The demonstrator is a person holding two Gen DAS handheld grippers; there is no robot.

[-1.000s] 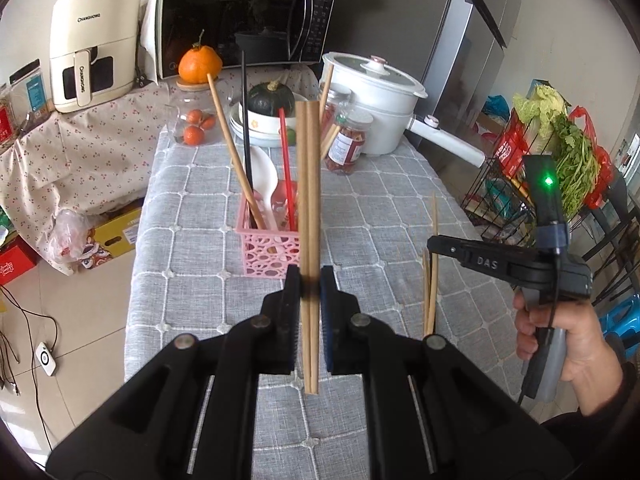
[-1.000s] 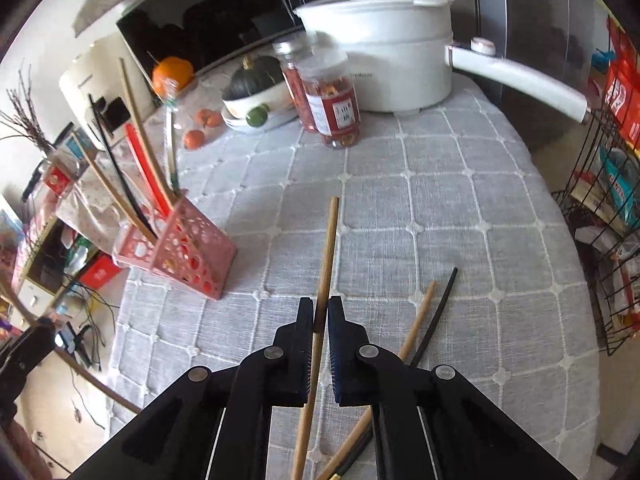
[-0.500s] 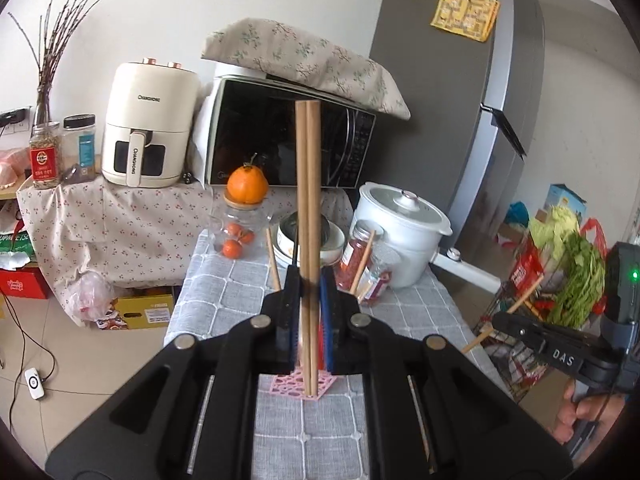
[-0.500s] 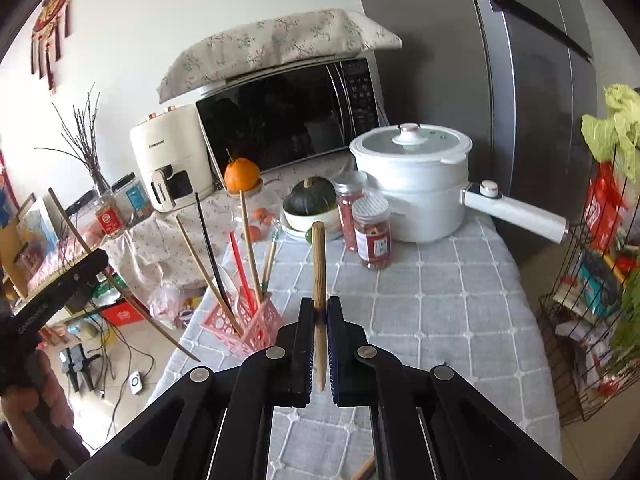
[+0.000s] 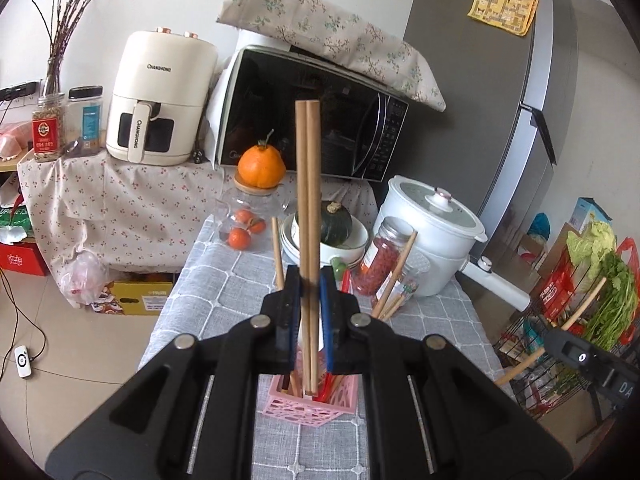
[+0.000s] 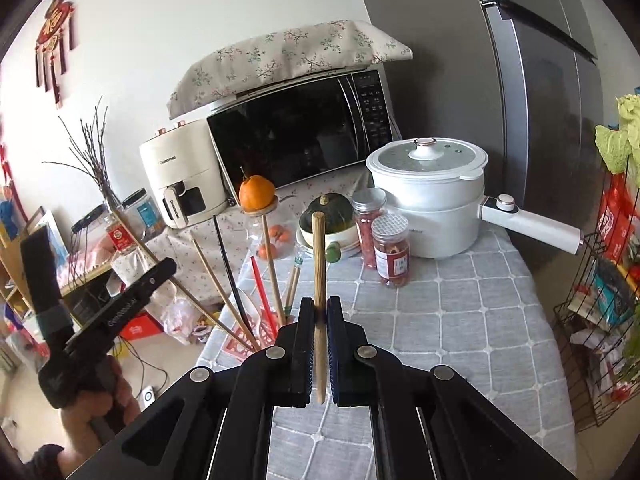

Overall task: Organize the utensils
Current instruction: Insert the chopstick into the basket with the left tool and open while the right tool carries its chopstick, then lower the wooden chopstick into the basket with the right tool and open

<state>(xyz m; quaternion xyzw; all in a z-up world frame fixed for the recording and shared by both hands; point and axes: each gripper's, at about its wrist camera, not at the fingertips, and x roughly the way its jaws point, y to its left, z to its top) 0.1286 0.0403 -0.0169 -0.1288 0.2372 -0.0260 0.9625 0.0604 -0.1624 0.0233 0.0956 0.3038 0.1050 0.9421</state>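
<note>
My left gripper [image 5: 310, 280] is shut on a pair of wooden chopsticks [image 5: 308, 200] that stand upright. Their lower ends reach into the top of the pink basket [image 5: 308, 406], which holds several chopsticks and a red utensil. My right gripper [image 6: 319, 308] is shut on a single wooden chopstick [image 6: 319, 264], held upright above the grey checked tablecloth [image 6: 460, 320]. In the right wrist view the pink basket [image 6: 240, 348] sits left of that gripper, and the left gripper [image 6: 160, 272] comes in from the left, held by a hand. The right gripper [image 5: 580, 360] shows at the right edge of the left wrist view.
At the table's far end stand a white pot [image 6: 428, 196] with a long handle, two red-filled jars [image 6: 390, 252], a bowl with a green squash [image 6: 328, 220] and an orange [image 6: 257, 192] on a glass jar. A wire rack [image 6: 600, 320] of vegetables stands off the table's right side.
Both grippers rose from the table. The left gripper carried its chopstick pair forward until it stood over the pink basket. The right gripper lifted its single chopstick off the cloth and tilted it upright.
</note>
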